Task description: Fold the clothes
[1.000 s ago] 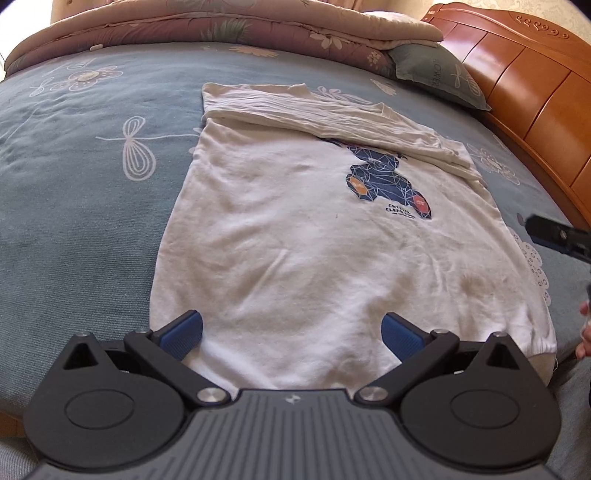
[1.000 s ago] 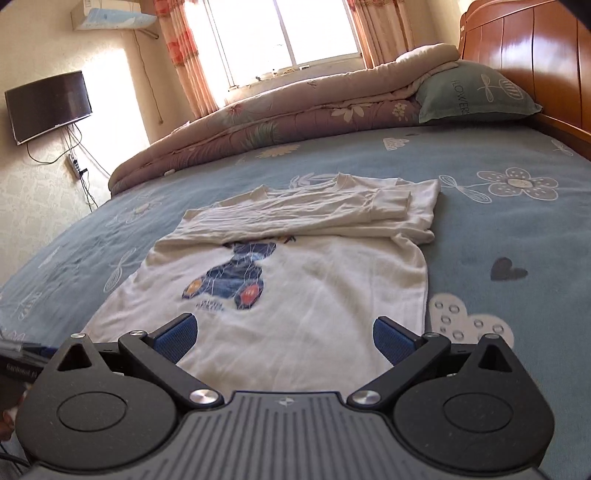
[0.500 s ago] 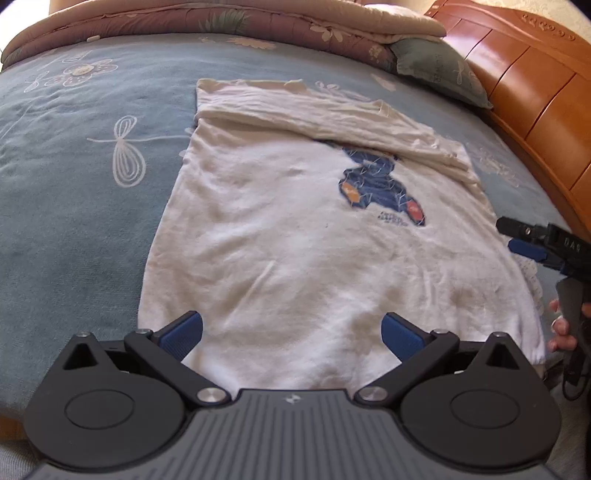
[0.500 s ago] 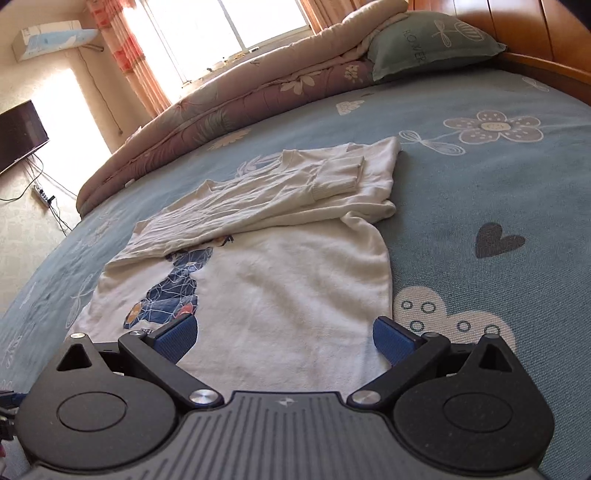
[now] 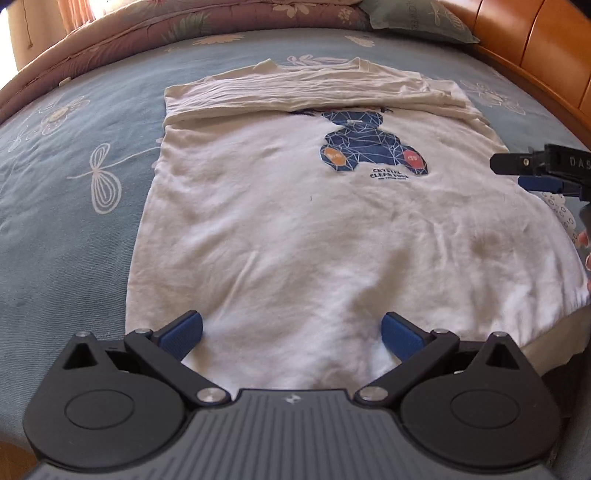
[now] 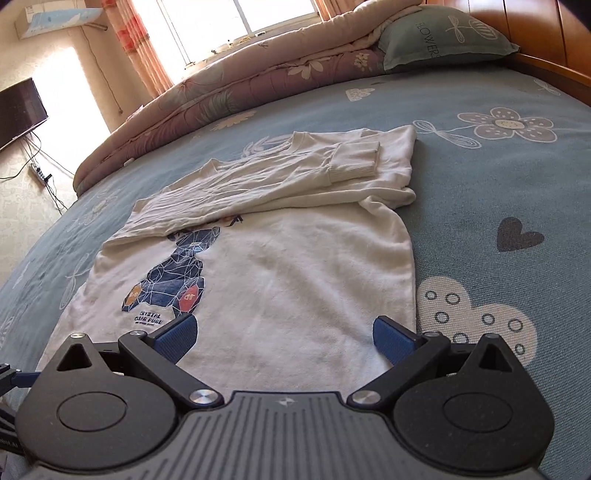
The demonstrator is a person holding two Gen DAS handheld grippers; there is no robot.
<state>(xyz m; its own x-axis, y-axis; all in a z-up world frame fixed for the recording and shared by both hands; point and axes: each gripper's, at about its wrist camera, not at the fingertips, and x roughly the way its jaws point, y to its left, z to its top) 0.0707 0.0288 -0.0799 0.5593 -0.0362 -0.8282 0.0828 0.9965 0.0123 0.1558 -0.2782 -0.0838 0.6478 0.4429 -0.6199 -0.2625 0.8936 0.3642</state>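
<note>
Here we are over the bed [image 5: 55, 206], and the white shirt [image 5: 295, 229] lies flat on the blue patterned bedspread, front side up. Both sleeves [image 6: 280, 177] are folded across the chest, stacked near the collar end, one ribbed cuff [image 6: 354, 162] lying on top. Below them shows the blue bear print [image 5: 369, 147], with a line of small dark lettering under it.

The left tongs [image 5: 293, 334] hover at the shirt's hem, blue pads spread wide apart, nothing between them. The left pad sits just over the hem's near-left corner; the right pad is above the middle of the hem. Whether the pads touch the cloth, I cannot tell.

The right tongs [image 6: 284, 334] are also spread wide and empty, hanging over the hem on the other side. Their right pad is close to the shirt's side edge, and their left pad is just beside the lettering under the bear. In the left camera, the right tongs come in from the right edge, dark with a blue pad, over the shirt's side edge, with fingertips [image 5: 585, 240] of a hand showing just below.

Beyond the shirt, a rolled quilt [image 6: 240, 88] runs along the far side of the bed, a green pillow [image 6: 443, 37] lies by the wooden headboard [image 5: 535, 48], and a bright window [image 6: 240, 18] with curtains is behind.
</note>
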